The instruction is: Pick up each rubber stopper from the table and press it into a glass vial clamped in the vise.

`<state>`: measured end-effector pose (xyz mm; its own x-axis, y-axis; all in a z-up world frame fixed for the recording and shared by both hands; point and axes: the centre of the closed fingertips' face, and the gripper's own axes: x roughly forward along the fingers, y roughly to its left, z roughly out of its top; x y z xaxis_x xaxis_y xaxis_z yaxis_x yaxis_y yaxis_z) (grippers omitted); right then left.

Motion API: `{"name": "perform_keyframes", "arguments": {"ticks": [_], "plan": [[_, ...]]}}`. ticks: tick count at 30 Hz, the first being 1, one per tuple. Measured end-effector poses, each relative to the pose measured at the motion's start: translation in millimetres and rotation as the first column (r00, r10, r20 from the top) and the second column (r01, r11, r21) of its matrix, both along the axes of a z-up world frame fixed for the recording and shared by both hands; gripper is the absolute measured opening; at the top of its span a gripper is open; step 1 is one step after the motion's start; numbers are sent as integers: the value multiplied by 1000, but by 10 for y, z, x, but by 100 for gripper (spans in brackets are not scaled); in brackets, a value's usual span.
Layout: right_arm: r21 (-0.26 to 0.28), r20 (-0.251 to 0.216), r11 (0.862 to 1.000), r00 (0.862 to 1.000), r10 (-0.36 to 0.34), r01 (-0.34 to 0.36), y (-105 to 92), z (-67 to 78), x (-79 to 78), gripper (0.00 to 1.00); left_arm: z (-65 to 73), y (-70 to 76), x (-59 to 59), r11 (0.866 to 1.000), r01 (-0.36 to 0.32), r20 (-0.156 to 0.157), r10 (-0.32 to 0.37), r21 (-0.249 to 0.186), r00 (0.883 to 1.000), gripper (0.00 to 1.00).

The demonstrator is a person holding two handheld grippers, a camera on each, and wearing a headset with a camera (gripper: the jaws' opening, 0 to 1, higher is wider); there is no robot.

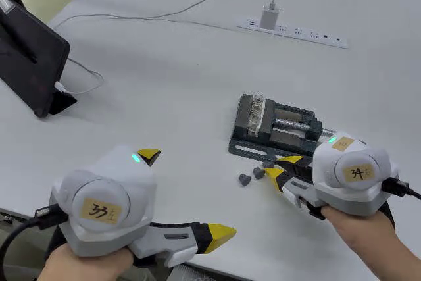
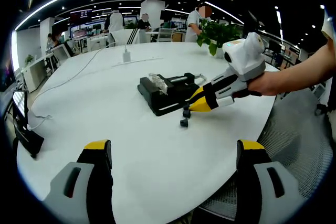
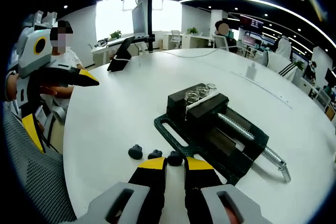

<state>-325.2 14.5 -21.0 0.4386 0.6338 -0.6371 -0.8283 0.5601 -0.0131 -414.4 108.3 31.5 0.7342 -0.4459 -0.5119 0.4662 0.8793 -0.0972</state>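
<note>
Three rubber stoppers (image 3: pixel 155 155) in a row beside the vise (image 3: pixel 202 116), the end one just off the nearly closed jaws of my right gripper (image 3: pixel 176 165), my left gripper (image 2: pixel 173 149) spread wide, well apart.

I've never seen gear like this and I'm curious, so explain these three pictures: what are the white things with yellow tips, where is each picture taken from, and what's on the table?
No robot here: a person holds a claw tool in each hand. One picture comes from a headset camera looking down; the two round ones come from cameras riding on the claws. The left claw has its jaws wide apart and holds nothing. The right claw has its jaws close together at one of three dark rubber stoppers on the white table; whether it grips that one, I cannot tell. Beyond them sits a black vise clamping small glass vials. Farther off lie a power strip and a black stand.
</note>
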Motion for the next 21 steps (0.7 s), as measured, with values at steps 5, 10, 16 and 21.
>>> {"name": "perform_keyframes", "arguments": {"ticks": [5, 10, 16, 21], "plan": [[18, -24, 1000, 1000, -16, 16, 5, -8, 3, 9, -3, -1, 6, 1000, 0, -1, 0, 1, 1000, 98], [13, -24, 1000, 1000, -19, 19, 7, -24, 4, 9, -9, -1, 2, 1000, -1, -2, 1, -1, 1000, 98], [13, -31, 1000, 999, -21, 21, 0, -47, 5, 11, -11, 4, -4, 1000, -3, -3, 3, -3, 1000, 98], [12, -28, 1000, 999, -17, 17, 2, -40, 5, 10, -15, 12, -7, 1000, -6, -4, 6, -4, 1000, 98]]}}
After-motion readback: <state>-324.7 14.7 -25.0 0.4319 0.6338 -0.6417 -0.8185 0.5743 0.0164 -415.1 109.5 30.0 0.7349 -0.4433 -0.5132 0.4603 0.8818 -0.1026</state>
